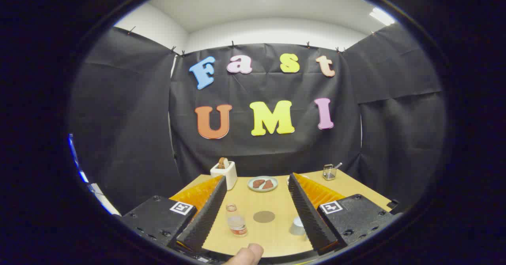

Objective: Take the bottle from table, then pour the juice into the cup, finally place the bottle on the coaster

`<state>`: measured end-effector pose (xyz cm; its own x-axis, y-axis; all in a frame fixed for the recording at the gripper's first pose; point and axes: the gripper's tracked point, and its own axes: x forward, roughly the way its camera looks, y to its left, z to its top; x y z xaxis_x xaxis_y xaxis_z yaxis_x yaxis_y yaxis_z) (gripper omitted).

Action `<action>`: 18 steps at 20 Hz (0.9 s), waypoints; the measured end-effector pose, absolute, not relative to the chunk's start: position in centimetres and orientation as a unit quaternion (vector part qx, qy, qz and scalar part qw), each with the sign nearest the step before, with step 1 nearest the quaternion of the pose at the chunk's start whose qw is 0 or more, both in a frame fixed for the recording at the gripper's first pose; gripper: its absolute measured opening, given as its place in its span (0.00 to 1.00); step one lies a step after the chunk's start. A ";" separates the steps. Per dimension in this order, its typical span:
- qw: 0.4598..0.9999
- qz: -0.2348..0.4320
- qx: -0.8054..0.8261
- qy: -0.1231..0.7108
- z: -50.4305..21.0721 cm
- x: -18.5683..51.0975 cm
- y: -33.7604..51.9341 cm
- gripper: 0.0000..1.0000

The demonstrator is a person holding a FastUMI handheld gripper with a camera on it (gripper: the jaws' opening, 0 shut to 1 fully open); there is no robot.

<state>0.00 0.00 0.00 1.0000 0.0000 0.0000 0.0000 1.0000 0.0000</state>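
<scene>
A small clear bottle (236, 220) with a red label and pale cap stands upright on the wooden table (272, 237), between my fingers and close to the left one. A round brown coaster (263, 216) lies flat just right of the bottle. A small white cup (297, 226) stands beside the inner face of the right finger. My gripper (257, 182) is open wide above the table, its ridged black pads (207, 213) holding nothing. A fingertip of the person's hand (247, 255) shows at the near edge.
At the table's far side stand a white toaster (224, 173) with bread in it, a pale plate (262, 184) with brown food pieces, and a small wire holder (329, 172) with a utensil. Black cloth walls close the booth behind.
</scene>
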 end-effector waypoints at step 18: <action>1.000 0.002 -0.006 0.017 -2.3 0.8 0.8 1.00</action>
